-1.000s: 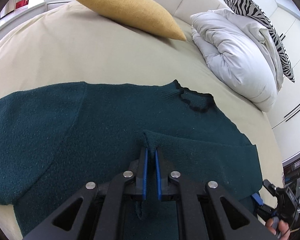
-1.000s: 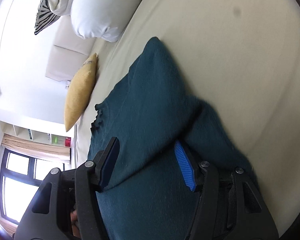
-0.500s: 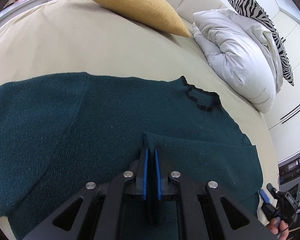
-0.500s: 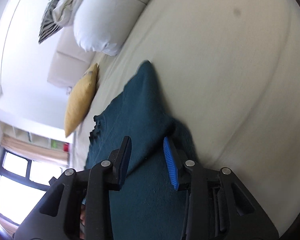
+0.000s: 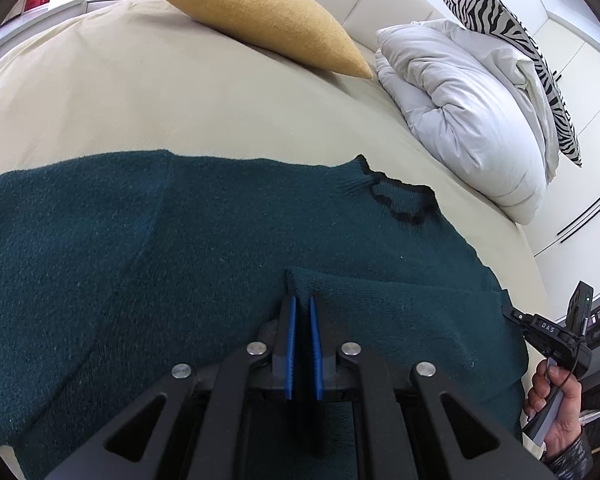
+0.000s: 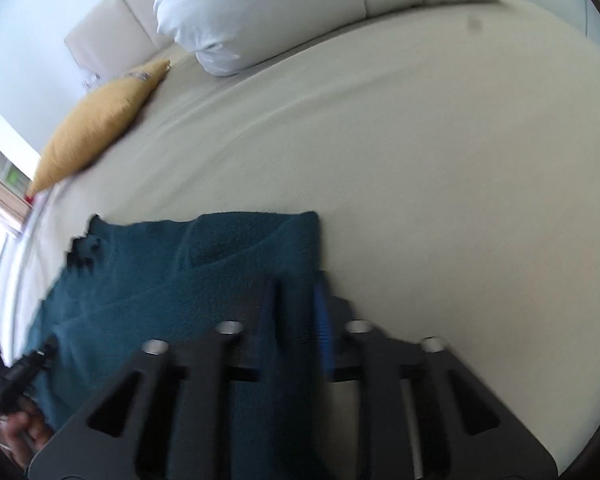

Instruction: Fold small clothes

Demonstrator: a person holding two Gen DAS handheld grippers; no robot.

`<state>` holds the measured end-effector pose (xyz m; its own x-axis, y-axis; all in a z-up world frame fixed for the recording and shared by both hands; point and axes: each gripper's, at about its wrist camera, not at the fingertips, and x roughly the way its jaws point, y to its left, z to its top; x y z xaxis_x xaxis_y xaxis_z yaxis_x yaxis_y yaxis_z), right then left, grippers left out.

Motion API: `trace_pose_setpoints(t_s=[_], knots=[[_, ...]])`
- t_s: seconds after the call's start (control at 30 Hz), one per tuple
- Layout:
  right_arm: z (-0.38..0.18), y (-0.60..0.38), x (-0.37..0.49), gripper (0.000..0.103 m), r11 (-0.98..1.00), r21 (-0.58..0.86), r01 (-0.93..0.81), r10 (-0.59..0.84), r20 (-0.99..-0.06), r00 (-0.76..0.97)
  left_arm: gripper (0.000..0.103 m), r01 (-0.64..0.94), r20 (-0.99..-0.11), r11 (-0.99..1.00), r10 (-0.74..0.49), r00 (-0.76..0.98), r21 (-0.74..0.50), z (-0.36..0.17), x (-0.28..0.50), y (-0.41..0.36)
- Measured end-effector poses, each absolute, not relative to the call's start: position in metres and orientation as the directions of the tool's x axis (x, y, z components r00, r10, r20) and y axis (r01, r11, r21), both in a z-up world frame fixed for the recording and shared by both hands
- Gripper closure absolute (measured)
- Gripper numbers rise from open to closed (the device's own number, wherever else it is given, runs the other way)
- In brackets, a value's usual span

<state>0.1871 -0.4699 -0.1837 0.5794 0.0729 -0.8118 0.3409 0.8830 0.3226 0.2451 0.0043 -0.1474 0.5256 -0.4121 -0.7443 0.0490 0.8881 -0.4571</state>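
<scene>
A dark teal knit sweater lies flat on the cream bed, its black-trimmed neckline toward the pillows. One sleeve is folded across the body. My left gripper is shut on the end of that sleeve, low over the sweater. In the right wrist view the sweater lies at lower left. My right gripper is shut on its right side edge, with teal cloth between the blue pads. That view is blurred.
A mustard cushion lies at the head of the bed. A white duvet and a zebra pillow are piled at the right. Bare cream sheet spreads beyond the sweater.
My right gripper has narrowed from wide open to shut on the sweater's edge and has swung round. My left gripper has stayed shut on the sleeve, shifting slightly.
</scene>
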Motion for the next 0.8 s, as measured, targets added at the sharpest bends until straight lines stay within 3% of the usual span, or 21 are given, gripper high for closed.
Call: trace_pose_setpoints(t_s=[0.17, 0.37, 0.47, 0.57, 0.67, 0.8], knots=[[-0.162, -0.464, 0.188, 0.098, 0.905, 0.284, 0.317, 0.02, -0.773, 0.634, 0.095, 0.049, -0.723, 0.888, -0.404, 0.56, -0.458, -0.139, 0.241, 0.005], [-0.202, -0.486, 0.167, 0.097, 0.891, 0.326, 0.316, 0.054, -0.767, 0.639, 0.094, 0.052, -0.727, 0.889, -0.404, 0.556, -0.455, -0.153, 0.243, 0.004], [-0.18, -0.482, 0.157, 0.083, 0.906, 0.25, 0.34, -0.013, -0.788, 0.616, 0.094, 0.056, -0.725, 0.891, -0.401, 0.56, -0.45, -0.152, 0.242, 0.004], [-0.148, -0.473, 0.126, 0.082, 0.904, 0.273, 0.33, -0.041, -0.711, 0.702, 0.093, 0.053, -0.721, 0.887, -0.406, 0.562, -0.459, -0.153, 0.24, 0.006], [-0.137, -0.445, 0.104, 0.082, 0.934, 0.225, 0.278, -0.048, -0.691, 0.721, 0.093, 0.05, -0.718, 0.887, -0.404, 0.567, -0.46, -0.153, 0.235, 0.006], [-0.192, -0.437, 0.109, 0.08, 0.95, 0.169, 0.263, -0.019, -0.809, 0.588, 0.093, 0.045, -0.719, 0.889, -0.397, 0.571, -0.455, -0.154, 0.232, 0.006]])
